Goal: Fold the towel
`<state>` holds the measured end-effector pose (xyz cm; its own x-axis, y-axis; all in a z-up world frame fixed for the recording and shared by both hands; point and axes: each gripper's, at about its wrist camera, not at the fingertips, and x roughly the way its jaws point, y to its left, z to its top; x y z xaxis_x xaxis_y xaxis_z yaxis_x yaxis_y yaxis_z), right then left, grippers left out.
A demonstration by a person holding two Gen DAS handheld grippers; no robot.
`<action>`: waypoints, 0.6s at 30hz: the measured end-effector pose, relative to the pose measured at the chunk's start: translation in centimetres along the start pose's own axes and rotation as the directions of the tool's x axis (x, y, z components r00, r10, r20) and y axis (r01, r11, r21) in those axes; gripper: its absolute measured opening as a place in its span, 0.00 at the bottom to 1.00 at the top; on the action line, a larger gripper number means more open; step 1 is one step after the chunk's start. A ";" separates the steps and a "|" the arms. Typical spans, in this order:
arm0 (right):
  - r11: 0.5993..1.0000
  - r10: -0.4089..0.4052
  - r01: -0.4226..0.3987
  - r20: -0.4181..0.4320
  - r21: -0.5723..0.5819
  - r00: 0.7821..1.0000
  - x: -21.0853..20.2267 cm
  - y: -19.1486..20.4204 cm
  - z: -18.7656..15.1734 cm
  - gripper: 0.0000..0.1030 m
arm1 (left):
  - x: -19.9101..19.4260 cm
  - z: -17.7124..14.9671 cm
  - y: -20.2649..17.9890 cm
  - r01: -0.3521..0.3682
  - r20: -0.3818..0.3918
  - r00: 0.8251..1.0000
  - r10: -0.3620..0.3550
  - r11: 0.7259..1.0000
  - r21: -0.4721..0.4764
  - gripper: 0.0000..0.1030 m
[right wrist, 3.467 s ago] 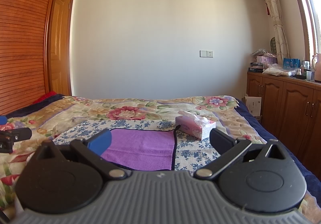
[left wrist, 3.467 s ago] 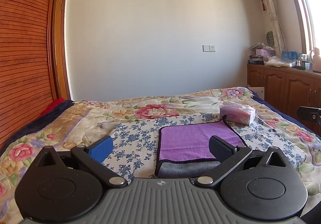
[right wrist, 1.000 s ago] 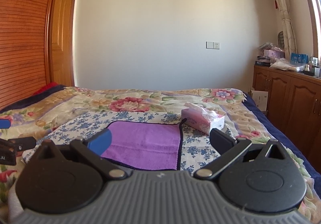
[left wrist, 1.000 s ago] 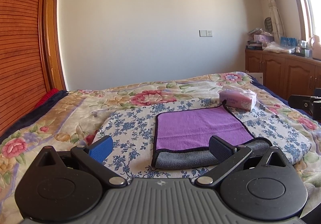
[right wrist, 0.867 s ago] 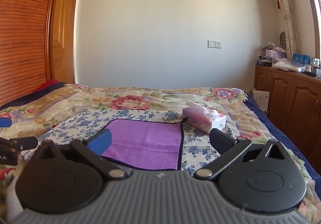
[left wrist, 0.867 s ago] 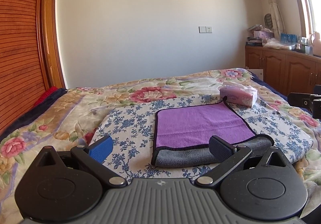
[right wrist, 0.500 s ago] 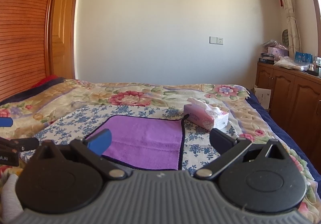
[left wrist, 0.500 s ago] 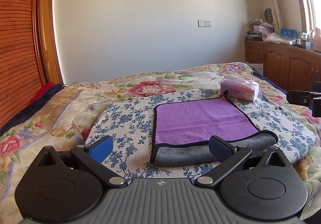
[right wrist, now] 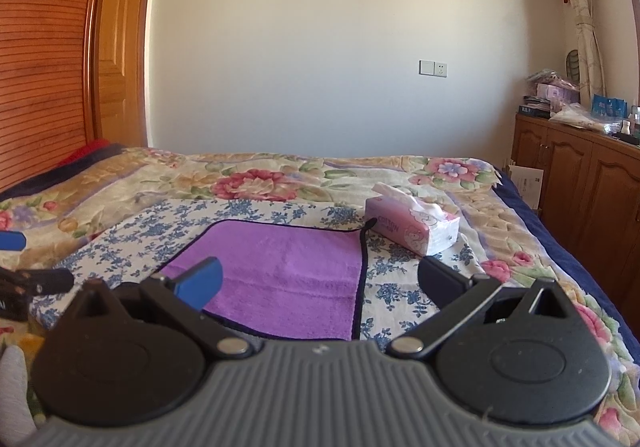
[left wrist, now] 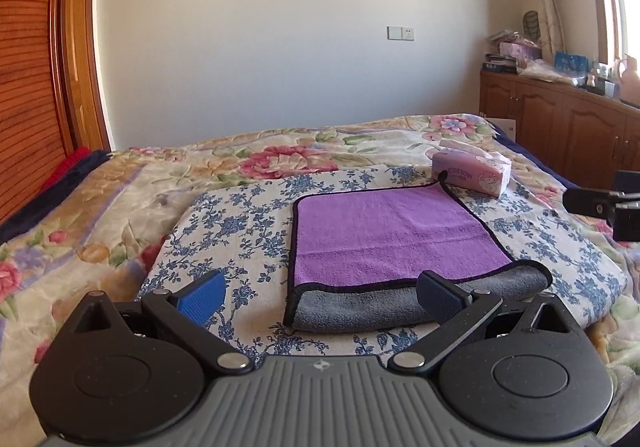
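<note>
A purple towel (left wrist: 392,235) with black trim and a grey underside lies folded on the blue-flowered cloth (left wrist: 240,223) on the bed. Its grey folded edge faces me. It also shows in the right wrist view (right wrist: 288,275). My left gripper (left wrist: 320,293) is open and empty, just in front of the towel's near left part. My right gripper (right wrist: 320,283) is open and empty, in front of the towel's near right corner. The right gripper's tip shows at the right edge of the left wrist view (left wrist: 600,205).
A pink tissue box (left wrist: 472,171) lies just beyond the towel's far right corner, also in the right wrist view (right wrist: 412,225). The floral bedspread (left wrist: 280,155) covers the bed. Wooden cabinets (right wrist: 580,175) stand to the right, a wooden wardrobe (right wrist: 44,47) to the left.
Both grippers have tilted down and risen a little, so the towel shows more from above. Both stay open. The towel has not moved.
</note>
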<state>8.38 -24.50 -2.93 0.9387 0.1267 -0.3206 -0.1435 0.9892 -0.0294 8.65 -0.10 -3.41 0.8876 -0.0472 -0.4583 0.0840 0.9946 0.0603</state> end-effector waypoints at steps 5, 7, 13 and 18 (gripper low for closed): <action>1.000 0.001 -0.001 -0.023 -0.008 1.000 1.2 -0.4 -0.1 1.00 | 1.1 0.9 0.7 0.002 0.004 1.000 -0.002 1.000 -0.025 1.00; 1.000 0.006 -0.006 -0.030 -0.017 1.000 1.6 -0.5 -0.1 1.00 | 1.6 1.1 1.0 0.000 0.002 1.000 0.000 1.000 -0.026 1.00; 0.999 0.035 -0.036 -0.060 -0.031 0.998 3.1 -0.6 -0.2 1.00 | 3.3 1.5 1.8 0.011 -0.010 1.000 -0.011 1.000 -0.030 1.00; 0.998 0.055 -0.059 -0.106 -0.035 0.993 4.3 -0.7 -0.5 1.00 | 4.9 1.4 2.4 0.021 -0.029 0.999 -0.022 0.999 -0.028 1.00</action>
<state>12.39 -24.68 -4.78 0.8910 0.1721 -0.4201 -0.2092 0.9769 -0.0434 13.78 1.95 -4.27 0.8720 -0.0662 -0.4850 0.0898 0.9956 0.0255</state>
